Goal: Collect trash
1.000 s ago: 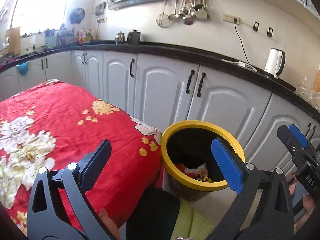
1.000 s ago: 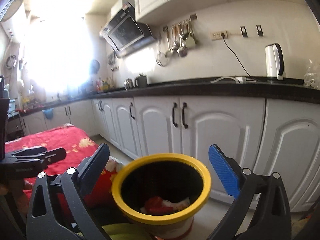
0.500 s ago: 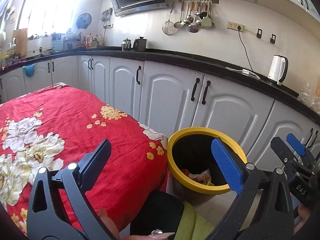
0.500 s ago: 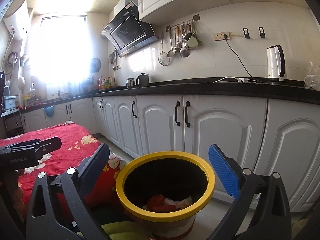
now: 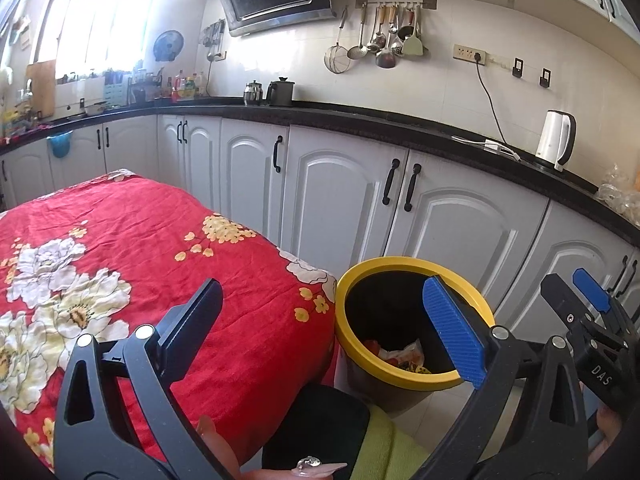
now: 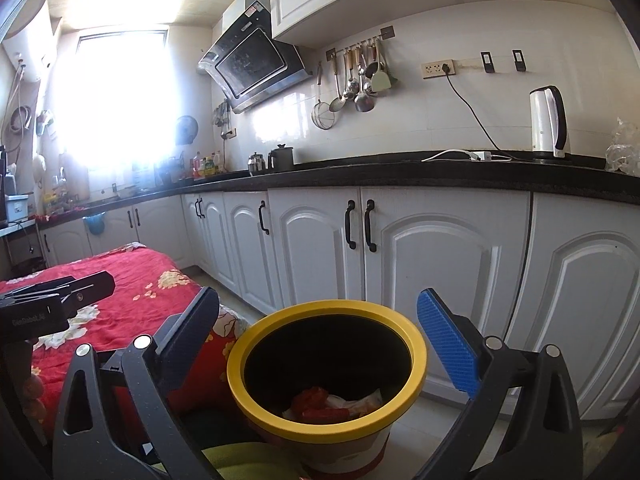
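Now both views have tilted upward, left gripper (image 5: 324, 320) and right gripper (image 6: 318, 332) spread and empty, trash (image 6: 332, 404) in yellow-rimmed bin (image 6: 280, 426) at lower centre; collection seems finished.

— What do we see of our left gripper (image 5: 320, 324)?
— Black arms with silver rivets, one black pad, one ribbed blue.
— And our right gripper (image 6: 318, 338)?
— The same; "DAS" lettering shows on it. Our sleeve (image 5: 384, 446) is lime green.

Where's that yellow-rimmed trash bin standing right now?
The trash bin stands on the floor, low and central in the right wrist view, between the red-covered table and the white cabinets.
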`<state>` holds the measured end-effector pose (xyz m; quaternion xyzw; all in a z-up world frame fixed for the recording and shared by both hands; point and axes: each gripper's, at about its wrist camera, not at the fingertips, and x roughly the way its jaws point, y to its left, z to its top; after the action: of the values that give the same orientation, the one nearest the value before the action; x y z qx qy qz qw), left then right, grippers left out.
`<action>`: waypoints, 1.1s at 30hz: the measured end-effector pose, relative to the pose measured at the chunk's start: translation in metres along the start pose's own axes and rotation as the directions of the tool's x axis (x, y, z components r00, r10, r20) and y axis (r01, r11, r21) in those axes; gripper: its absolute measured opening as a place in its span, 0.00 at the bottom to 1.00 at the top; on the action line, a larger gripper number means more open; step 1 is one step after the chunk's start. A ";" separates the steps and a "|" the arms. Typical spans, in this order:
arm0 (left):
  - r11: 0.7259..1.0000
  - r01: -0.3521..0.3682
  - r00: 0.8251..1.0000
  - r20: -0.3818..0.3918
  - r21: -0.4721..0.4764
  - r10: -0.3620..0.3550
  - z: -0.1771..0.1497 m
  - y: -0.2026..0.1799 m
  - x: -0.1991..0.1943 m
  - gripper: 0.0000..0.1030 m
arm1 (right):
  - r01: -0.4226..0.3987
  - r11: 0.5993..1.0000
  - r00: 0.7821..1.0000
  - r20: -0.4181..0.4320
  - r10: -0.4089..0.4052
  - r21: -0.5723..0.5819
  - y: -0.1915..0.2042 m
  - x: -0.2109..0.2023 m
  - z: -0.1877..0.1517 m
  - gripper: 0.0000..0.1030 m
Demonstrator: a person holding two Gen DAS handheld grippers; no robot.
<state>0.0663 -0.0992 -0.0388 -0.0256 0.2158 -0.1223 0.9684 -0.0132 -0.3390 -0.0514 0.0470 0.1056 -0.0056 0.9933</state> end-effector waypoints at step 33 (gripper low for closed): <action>1.000 0.017 1.000 -0.026 -0.002 -0.017 0.001 0.007 0.004 0.89 | -0.007 1.000 1.000 -0.016 0.007 -0.009 0.004 0.005 -0.002 0.94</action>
<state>0.0712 -0.0937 -0.0403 -0.0265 0.2284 -0.1307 0.9644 -0.0089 -0.3349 -0.0535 0.0429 0.1135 -0.0013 0.9926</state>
